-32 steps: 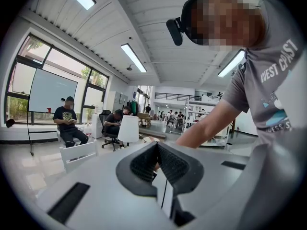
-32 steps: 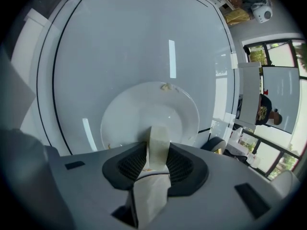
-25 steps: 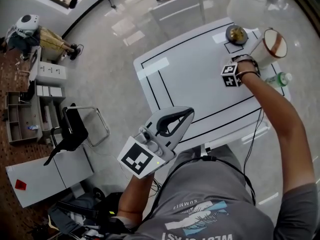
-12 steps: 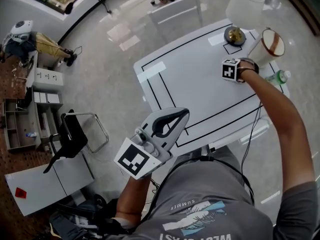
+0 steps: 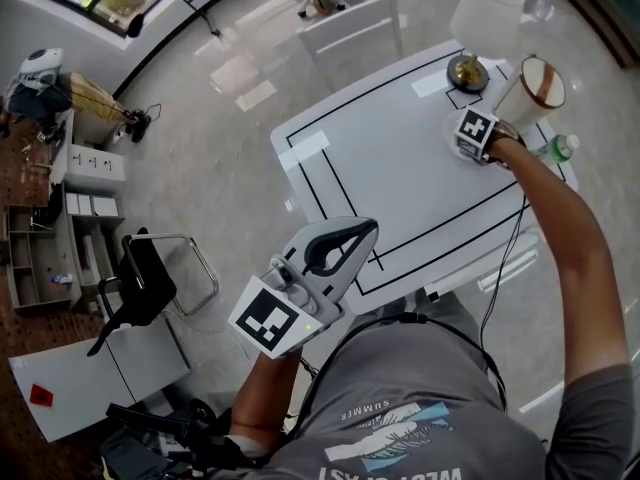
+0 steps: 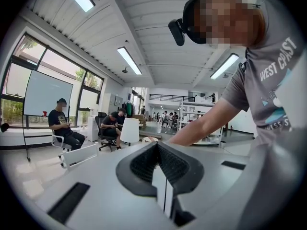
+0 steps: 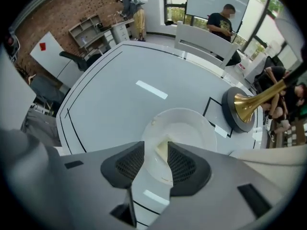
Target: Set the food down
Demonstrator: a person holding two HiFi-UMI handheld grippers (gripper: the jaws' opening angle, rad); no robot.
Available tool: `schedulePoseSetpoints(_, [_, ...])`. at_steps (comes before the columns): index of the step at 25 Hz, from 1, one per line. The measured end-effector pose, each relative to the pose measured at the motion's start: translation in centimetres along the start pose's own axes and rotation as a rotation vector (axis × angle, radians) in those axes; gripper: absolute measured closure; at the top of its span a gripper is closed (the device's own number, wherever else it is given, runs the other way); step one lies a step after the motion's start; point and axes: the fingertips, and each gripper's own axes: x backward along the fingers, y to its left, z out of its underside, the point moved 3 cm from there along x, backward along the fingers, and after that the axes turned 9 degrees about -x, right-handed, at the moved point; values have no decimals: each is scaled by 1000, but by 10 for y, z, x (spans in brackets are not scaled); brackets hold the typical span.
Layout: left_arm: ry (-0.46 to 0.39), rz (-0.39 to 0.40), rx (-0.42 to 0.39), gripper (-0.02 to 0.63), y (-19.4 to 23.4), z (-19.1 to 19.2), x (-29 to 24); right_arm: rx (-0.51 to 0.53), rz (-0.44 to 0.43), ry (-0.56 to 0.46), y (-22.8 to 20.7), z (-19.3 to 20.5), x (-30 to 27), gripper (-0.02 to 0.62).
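In the right gripper view a pale yellow piece of food point(image 7: 162, 152) lies on a white plate point(image 7: 194, 123) on the white table point(image 7: 110, 95). My right gripper point(image 7: 156, 147) hangs just above the plate. Its jaws are opening, with the food in the gap and the pads apart from it. In the head view the right gripper point(image 5: 466, 140) is at the table's far right corner, and the plate is hidden beneath it. My left gripper point(image 5: 368, 232) is held off the table's near edge. Its jaws are shut with nothing between them point(image 6: 157, 150).
A lamp with a gold base point(image 7: 241, 110) point(image 5: 468, 69) and white shade point(image 5: 487, 4) stands just beyond the plate. A tan tub point(image 5: 541, 86) and a green-capped bottle point(image 5: 560, 149) sit at the right edge. A white chair point(image 5: 355, 23) stands behind the table.
My right gripper has moved a little farther across the table toward the lamp, and its marker cube has turned. The left gripper has stayed where it was.
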Motion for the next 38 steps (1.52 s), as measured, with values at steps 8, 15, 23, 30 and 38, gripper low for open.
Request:
schedulePoseSetpoints(8, [-18, 45, 11, 598, -6, 0, 8, -224, -18, -229, -8, -7, 35, 463])
schedulePoseSetpoints(15, [-83, 116, 34, 598, -15, -4, 3, -430, -5, -461, -4, 15, 112, 506])
schedulePoseSetpoints(23, [-165, 161, 23, 598, -5, -9, 10, -604, -74, -824, 57, 17, 197, 588])
schedulePoseSetpoints(30, [-205, 202, -1, 598, 5, -22, -2, -400, -13, -1200, 167, 10, 332, 588])
schedulePoseSetpoints(38, [-233, 245, -20, 598, -17, -35, -14, -253, 93, -1389, 268, 62, 420, 588])
